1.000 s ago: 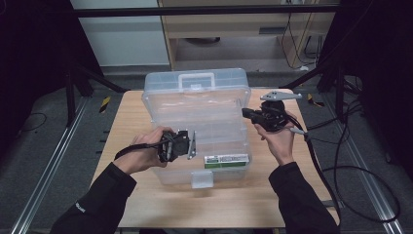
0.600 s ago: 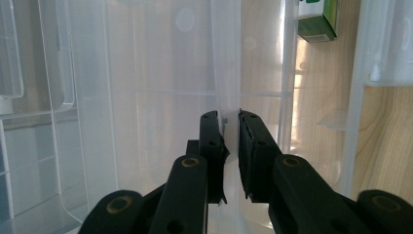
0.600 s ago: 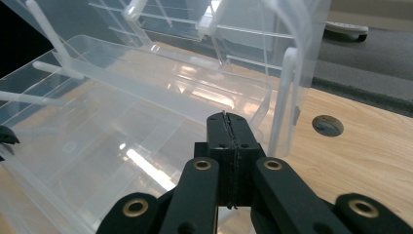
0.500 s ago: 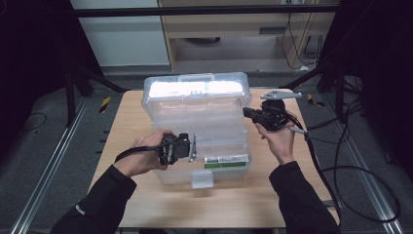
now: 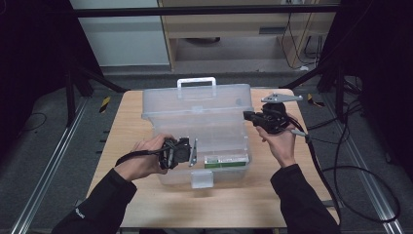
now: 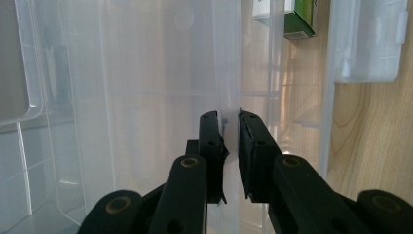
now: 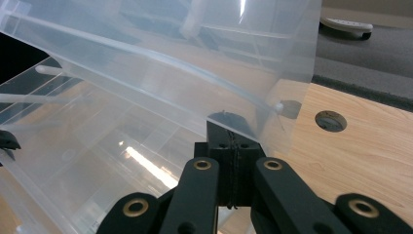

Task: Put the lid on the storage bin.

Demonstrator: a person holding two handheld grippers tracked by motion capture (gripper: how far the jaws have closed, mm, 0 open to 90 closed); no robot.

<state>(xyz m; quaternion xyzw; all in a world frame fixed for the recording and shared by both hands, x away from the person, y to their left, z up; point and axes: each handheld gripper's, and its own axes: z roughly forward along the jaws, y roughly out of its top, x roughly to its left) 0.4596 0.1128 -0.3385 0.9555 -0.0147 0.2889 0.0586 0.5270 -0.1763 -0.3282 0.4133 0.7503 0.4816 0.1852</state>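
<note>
Clear plastic box (image 5: 197,114), green-and-white carton (image 5: 225,160), seemingly pale wood table (image 5: 124,122).

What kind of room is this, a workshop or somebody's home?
Probably a lab or workshop set up for recording: a small wooden table framed by metal rails, loose cables across grey carpet, and dark curtains around it.

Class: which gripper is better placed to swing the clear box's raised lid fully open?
Right. The right gripper, jaws shut, sits under the raised clear plastic lid's edge; the left gripper is clamped on the clear plastic box's wall, steadying it.
</note>
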